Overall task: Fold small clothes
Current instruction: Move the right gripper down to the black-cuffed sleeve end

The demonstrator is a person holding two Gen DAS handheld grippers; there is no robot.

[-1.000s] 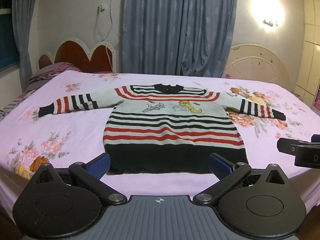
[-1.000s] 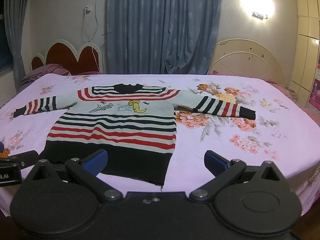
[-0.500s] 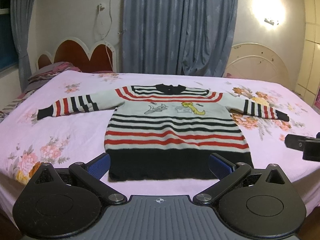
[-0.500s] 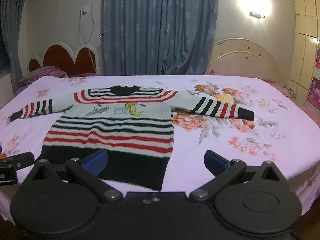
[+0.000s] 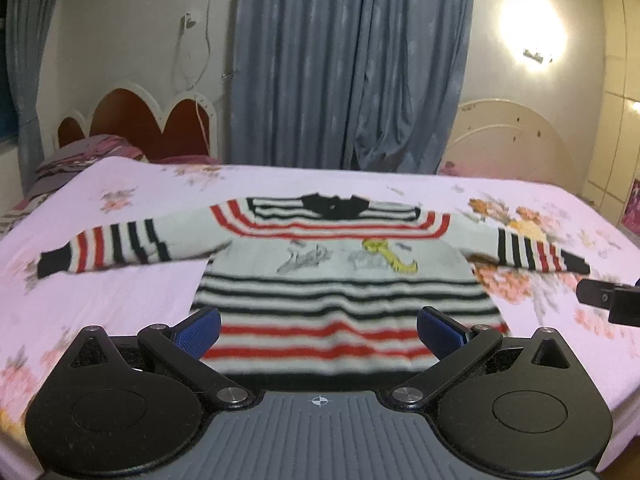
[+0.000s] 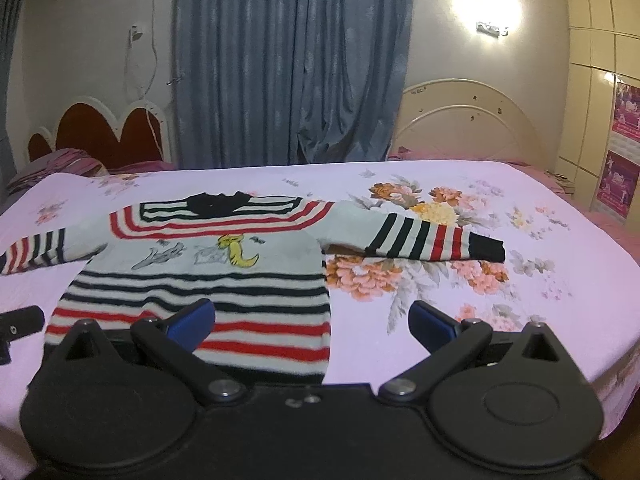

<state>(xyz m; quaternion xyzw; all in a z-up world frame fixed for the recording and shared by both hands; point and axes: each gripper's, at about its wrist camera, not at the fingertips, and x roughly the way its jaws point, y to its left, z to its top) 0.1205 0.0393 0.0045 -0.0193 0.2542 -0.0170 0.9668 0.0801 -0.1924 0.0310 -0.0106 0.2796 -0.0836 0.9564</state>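
Observation:
A small striped sweater, white with red and black bands and a black collar, lies flat and face up on the bed with both sleeves spread out. My left gripper is open over the sweater's lower body, nothing between its blue pads. My right gripper is also open, above the sweater's lower right edge and the sheet beside it. The sweater's black hem is hidden behind the gripper bodies. The right sleeve stretches toward the flower print.
The bed carries a pink floral sheet with room to the right of the sweater. A red heart-shaped headboard, pillows, blue curtains and a cream headboard lie beyond. The other gripper's tip shows at the right edge.
Both grippers have moved forward and lower toward the sweater, which now looks larger, its black hem passing out of sight behind them. Both stay open.

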